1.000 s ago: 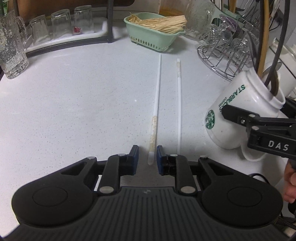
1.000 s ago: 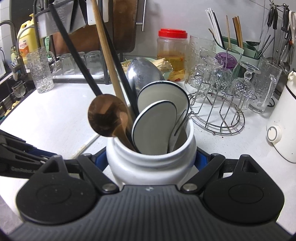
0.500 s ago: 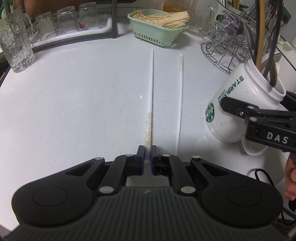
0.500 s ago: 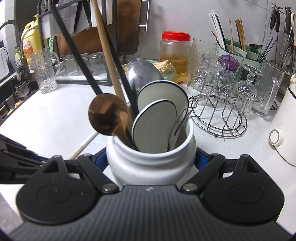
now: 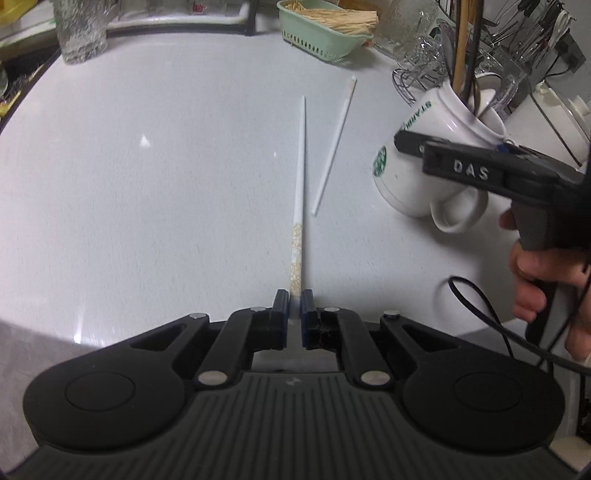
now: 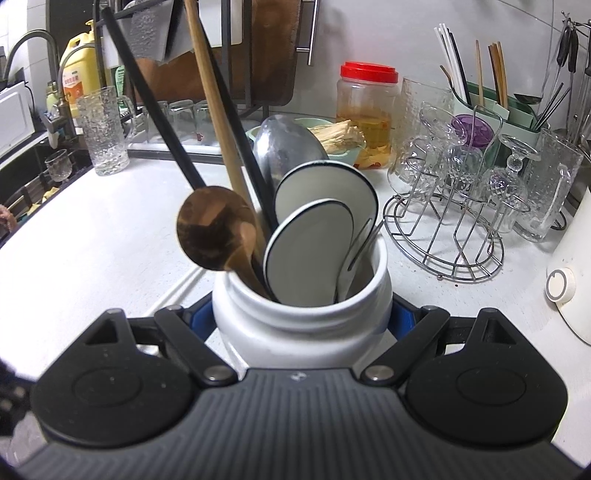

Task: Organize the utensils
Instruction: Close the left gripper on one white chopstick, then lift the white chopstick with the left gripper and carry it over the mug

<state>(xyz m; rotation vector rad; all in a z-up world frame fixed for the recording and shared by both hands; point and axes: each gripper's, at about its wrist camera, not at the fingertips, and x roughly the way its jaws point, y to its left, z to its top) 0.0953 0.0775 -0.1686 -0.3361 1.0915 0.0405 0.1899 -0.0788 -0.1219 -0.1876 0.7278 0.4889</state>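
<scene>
- The left gripper (image 5: 294,308) has its jaws closed on the near end of a white chopstick (image 5: 300,173); the blue pads press it from both sides; the stick runs straight away from the jaws toward the far side of the white speckled countertop (image 5: 147,177)
- That chopstick is long, slim and plain white along most of its length; a band of fine tan pattern covers the stretch just beyond the jaws; whether its far tip rests on the counter I cannot tell
- A second white chopstick (image 5: 335,147) lies flat on the counter to the right of the held one, apart from it and angled, with its far end leaning further right
- The right gripper (image 6: 301,317) clamps a white Starbucks mug (image 5: 436,147) around its body, one blue pad on each side; in the left wrist view the mug is tilted, green logo facing left and handle toward the near side; a person's hand (image 5: 535,273) holds the gripper's grip at the right edge
- The mug is crowded with utensils: a wooden spoon (image 6: 216,229) bowl-up on the left, two white ceramic spoons with dark rims (image 6: 314,236) in the middle, a metal ladle bowl (image 6: 284,147) behind them, and long black and wooden handles rising far and left
- At the far side stand a green basket of wooden sticks (image 5: 325,26), a wire rack with upturned glasses (image 6: 454,206), a red-lidded jar (image 6: 367,99) and a textured glass mug (image 6: 105,129)
</scene>
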